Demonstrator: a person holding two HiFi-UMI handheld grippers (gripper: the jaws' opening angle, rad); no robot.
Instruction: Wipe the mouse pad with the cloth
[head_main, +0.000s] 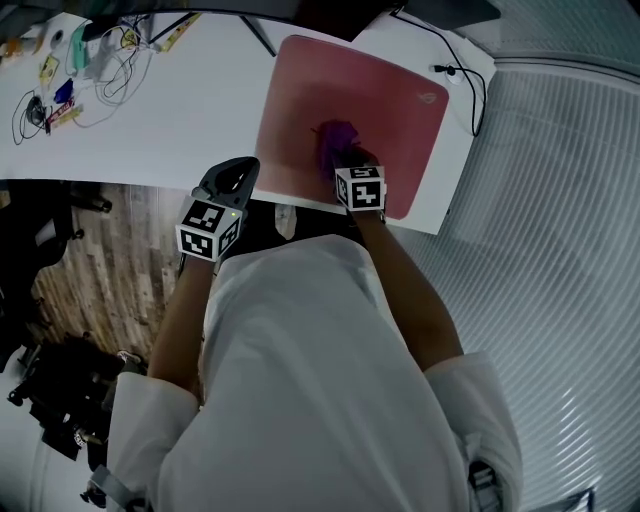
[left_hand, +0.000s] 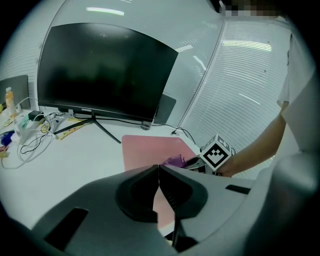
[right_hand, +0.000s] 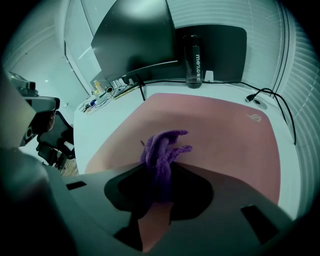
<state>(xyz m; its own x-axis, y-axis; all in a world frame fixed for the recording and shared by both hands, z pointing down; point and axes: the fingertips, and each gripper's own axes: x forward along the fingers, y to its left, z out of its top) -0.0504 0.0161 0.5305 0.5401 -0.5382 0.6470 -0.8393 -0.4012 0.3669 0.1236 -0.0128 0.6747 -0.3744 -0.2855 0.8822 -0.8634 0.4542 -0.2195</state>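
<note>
right gripper (right_hand: 159, 176): jaws clamped tight on the purple cloth (right_hand: 163, 150), whose bunched end spills forward onto the pink mouse pad (right_hand: 225, 145). left gripper (left_hand: 159, 174): jaws pressed together, nothing between them. from the head view alone we note that the left gripper hangs at the near edge of the bench (head_main: 190, 120), just left of the pad's near corner, and that the cloth sits about mid-pad, somewhat toward the front. only the right gripper view shows the dark bottle (right_hand: 193, 59) standing behind the pad's far edge. only the left gripper view gives the whole monitor (left_hand: 105, 70). bare pad lies open on every side of the cloth. loose cables (head_main: 100, 62) lie at the bench's far left, well apart.
</note>
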